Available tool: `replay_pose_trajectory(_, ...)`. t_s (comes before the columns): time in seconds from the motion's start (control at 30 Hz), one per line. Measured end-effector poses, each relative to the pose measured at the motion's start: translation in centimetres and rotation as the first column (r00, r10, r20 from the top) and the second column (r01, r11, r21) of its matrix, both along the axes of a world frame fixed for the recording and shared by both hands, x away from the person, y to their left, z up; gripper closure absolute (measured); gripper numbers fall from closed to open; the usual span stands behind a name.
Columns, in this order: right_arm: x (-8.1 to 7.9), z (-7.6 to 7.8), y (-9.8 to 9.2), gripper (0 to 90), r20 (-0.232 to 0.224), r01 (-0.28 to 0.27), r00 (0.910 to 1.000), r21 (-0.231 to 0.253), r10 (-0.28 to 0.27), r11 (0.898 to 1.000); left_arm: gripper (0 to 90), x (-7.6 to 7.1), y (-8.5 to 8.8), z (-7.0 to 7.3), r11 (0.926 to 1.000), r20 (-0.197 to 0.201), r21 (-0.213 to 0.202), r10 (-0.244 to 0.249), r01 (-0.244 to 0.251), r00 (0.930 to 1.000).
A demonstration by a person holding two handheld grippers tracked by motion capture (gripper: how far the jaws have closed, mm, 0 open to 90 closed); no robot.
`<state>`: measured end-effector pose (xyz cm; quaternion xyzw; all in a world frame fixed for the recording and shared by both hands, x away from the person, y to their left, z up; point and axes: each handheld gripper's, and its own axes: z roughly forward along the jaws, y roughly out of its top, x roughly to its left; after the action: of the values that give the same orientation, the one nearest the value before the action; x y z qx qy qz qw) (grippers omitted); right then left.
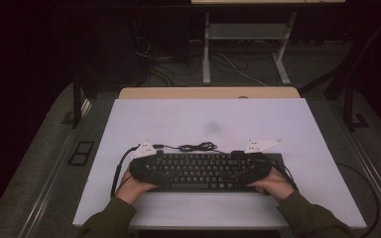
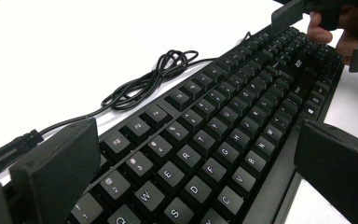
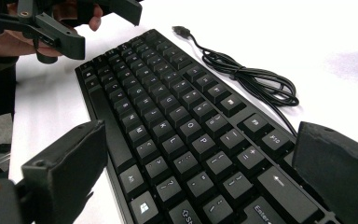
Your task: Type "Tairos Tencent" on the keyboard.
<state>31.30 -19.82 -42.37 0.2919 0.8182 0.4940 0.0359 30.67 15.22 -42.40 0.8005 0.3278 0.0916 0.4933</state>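
A black keyboard (image 1: 203, 171) lies flat near the front of the white table top (image 1: 203, 116). Its dark cable (image 1: 196, 147) is coiled just behind it, and the USB plug (image 3: 182, 30) lies loose on the table. My left gripper (image 1: 144, 168) straddles the keyboard's left end, with one jaw at the back edge and one off the front edge. In the left gripper view the keyboard (image 2: 223, 121) runs between those open jaws. My right gripper (image 1: 258, 171) straddles the right end the same way, open. In the right gripper view a strip of white shows between the keyboard (image 3: 177, 121) and the front jaw.
A faint grey smudge (image 1: 212, 127) marks the bare white top behind the cable. Past the table's wooden far edge (image 1: 208, 92) stand metal desk legs (image 1: 206, 54) and loose floor cables (image 1: 238, 67). A floor outlet (image 1: 81, 152) sits to the left.
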Motion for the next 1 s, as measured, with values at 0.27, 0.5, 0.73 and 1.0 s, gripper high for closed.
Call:
replay_pose_trajectory(0.27,0.4,0.0,0.5,5.6,0.001,-0.007,1.0000,-0.003,0.007,1.000,0.0,0.4,-0.4,0.2,1.0000,0.007,-0.004,0.006,-0.006,1.0000)
replay_pose_trajectory(0.5,0.6,-0.1,0.6,14.9,-0.007,-0.024,0.9997,-0.018,0.024,1.000,0.0,0.9,-1.1,0.2,1.0000,-0.002,-0.009,0.001,-0.001,1.0000)
replay_pose_trajectory(0.73,0.5,-0.2,0.6,24.4,-0.004,-0.047,0.9989,-0.033,0.047,0.998,0.0,1.3,-2.0,0.3,0.9999,-0.006,-0.008,-0.011,0.011,0.9999)
replay_pose_trajectory(1.0,0.3,-0.1,0.2,43.9,0.003,-0.068,0.9977,-0.050,0.068,0.996,0.0,1.8,-2.7,0.4,0.9998,0.006,-0.008,-0.016,0.016,0.9999)
